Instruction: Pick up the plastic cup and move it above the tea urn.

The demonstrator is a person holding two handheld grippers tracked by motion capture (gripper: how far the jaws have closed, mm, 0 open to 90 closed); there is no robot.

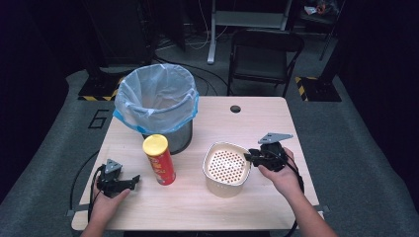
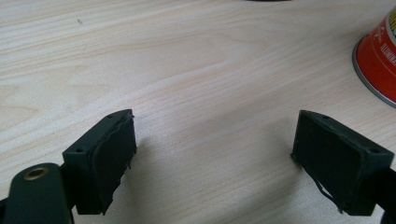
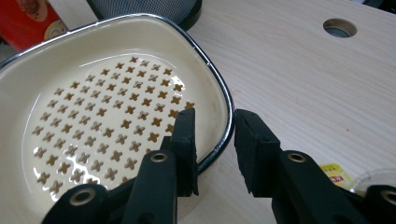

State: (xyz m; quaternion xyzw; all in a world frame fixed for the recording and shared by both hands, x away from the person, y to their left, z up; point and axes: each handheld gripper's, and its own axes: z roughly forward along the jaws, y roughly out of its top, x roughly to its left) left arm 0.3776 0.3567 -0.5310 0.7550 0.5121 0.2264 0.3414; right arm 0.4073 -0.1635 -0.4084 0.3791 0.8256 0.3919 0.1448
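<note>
A cream bowl [image 1: 225, 168] with a dark rim and a pattern of small crosses inside [image 3: 93, 107] stands right of the table's middle. My right gripper [image 1: 249, 158] is at its right edge. In the right gripper view one jaw is inside the bowl and the other outside, so the gripper [image 3: 215, 140] is shut on the rim. A red can with a yellow lid [image 1: 159, 160] stands upright left of the bowl. My left gripper [image 1: 134, 180] rests low near the front left, open and with nothing in it [image 2: 215, 149]. The can's base [image 2: 378, 65] lies beyond its right jaw.
A mesh bin with a blue-white liner [image 1: 158, 106] stands at the back left, just behind the can. The wooden table [image 1: 237, 128] has a cable hole [image 1: 235, 108] near its far edge. A folding chair [image 1: 264, 54] stands behind the table.
</note>
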